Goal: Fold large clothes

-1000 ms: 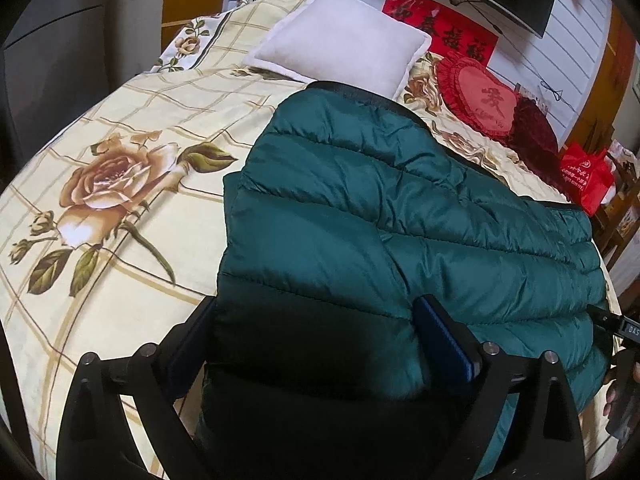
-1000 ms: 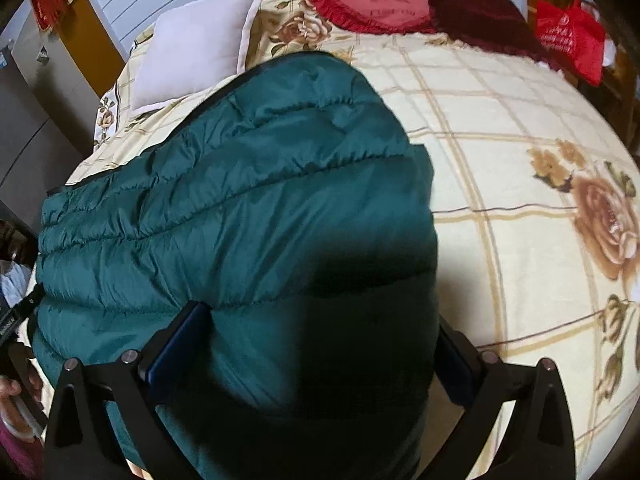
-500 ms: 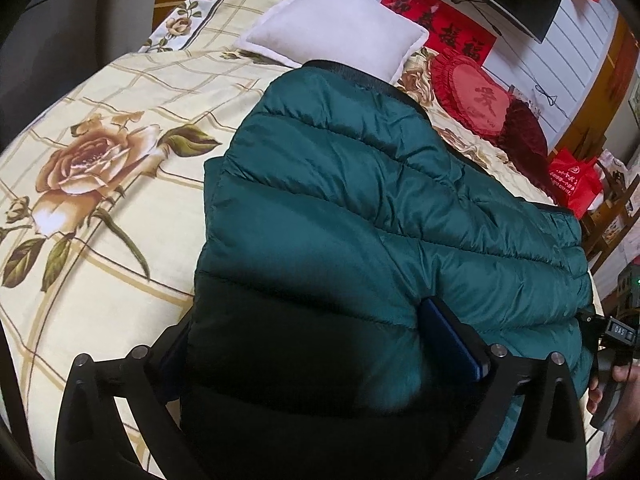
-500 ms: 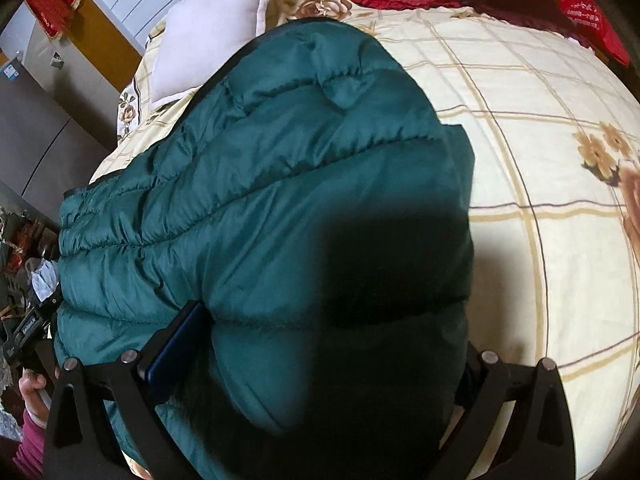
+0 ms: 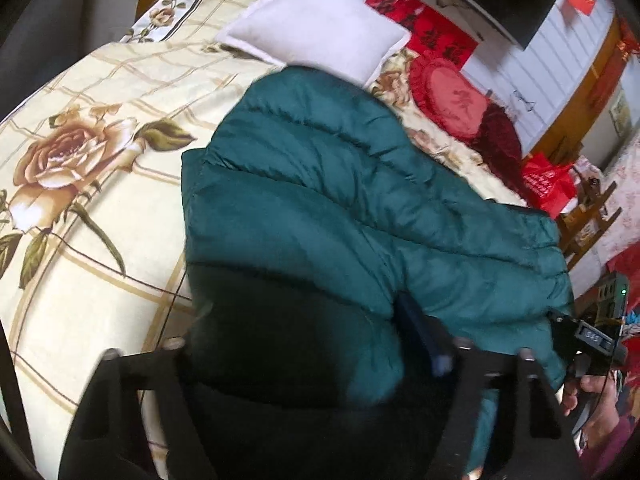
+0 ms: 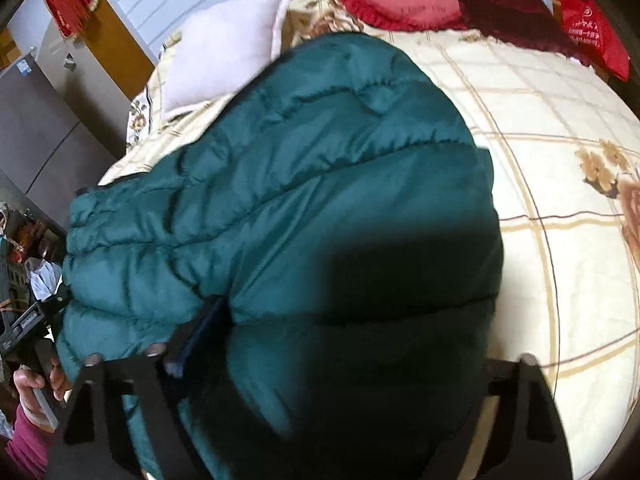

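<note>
Beyond the green jacket (image 5: pixel 340 200), only the left view shows a dark screen (image 5: pixel 500 4).

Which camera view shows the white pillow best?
The left wrist view: the white pillow shows nearly whole, above the green jacket. In the right wrist view, the pillow appears narrower, with its lower corner hidden behind the jacket.

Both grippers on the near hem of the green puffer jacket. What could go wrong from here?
1. Both sets of jaws are closing on puffy hem: the left gripper and right gripper may pinch only the slick top layer of the jacket, so it may slip.
2. The white pillow sits right by the jacket's far end; a fold carried forward could land on it.
3. Uneven lifting could skew the fold.
</note>
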Demonstrator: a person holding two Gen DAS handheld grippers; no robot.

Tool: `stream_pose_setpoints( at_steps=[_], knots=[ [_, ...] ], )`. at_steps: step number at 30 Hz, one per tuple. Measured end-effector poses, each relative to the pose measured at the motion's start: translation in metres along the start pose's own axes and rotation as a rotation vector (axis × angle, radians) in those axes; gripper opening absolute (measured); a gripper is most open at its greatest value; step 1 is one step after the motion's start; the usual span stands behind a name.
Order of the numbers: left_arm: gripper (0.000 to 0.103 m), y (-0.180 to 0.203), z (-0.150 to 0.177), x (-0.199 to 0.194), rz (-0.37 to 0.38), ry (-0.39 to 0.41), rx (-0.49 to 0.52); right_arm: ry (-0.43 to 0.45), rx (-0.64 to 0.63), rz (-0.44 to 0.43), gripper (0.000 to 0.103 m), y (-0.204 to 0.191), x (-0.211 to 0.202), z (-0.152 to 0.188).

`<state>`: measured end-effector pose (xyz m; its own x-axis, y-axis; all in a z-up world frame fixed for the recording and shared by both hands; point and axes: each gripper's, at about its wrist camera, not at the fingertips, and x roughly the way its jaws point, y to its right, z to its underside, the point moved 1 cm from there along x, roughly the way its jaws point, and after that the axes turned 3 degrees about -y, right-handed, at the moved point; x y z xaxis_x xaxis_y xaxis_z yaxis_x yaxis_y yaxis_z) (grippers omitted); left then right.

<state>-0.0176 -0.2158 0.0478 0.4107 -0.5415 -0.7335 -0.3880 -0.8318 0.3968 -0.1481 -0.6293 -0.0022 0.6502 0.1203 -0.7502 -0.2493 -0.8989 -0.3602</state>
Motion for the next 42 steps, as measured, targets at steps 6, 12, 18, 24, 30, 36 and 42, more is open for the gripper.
stream_pose_setpoints(
  at_steps=[6,12,18,24,30,36,42],
  knots=[
    [0.024,0.014,0.009,-0.043,0.069,0.023,0.069,0.064,-0.026,-0.024,0.047,-0.025,-0.047,0.008],
    [0.021,0.029,0.029,-0.096,0.162,0.021,0.079,0.077,-0.057,-0.084,0.045,-0.056,-0.113,0.041],
    [0.022,0.031,0.081,-0.142,0.142,-0.008,0.145,0.04,-0.017,-0.134,0.045,-0.056,-0.153,0.107],
    [0.057,-0.002,0.116,-0.11,-0.012,-0.084,0.065,-0.049,0.116,0.067,0.085,-0.02,-0.125,0.154],
    [0.057,-0.002,0.115,-0.14,-0.062,-0.018,0.017,0.028,0.033,0.223,0.086,-0.042,-0.161,0.167],
    [0.057,0.019,0.131,-0.16,-0.16,0.048,0.06,0.149,-0.11,0.276,0.086,-0.093,-0.214,0.172],
    [0.057,0.035,0.154,-0.145,-0.262,0.038,0.143,0.119,-0.203,0.25,0.086,-0.135,-0.178,0.186]
  ],
)
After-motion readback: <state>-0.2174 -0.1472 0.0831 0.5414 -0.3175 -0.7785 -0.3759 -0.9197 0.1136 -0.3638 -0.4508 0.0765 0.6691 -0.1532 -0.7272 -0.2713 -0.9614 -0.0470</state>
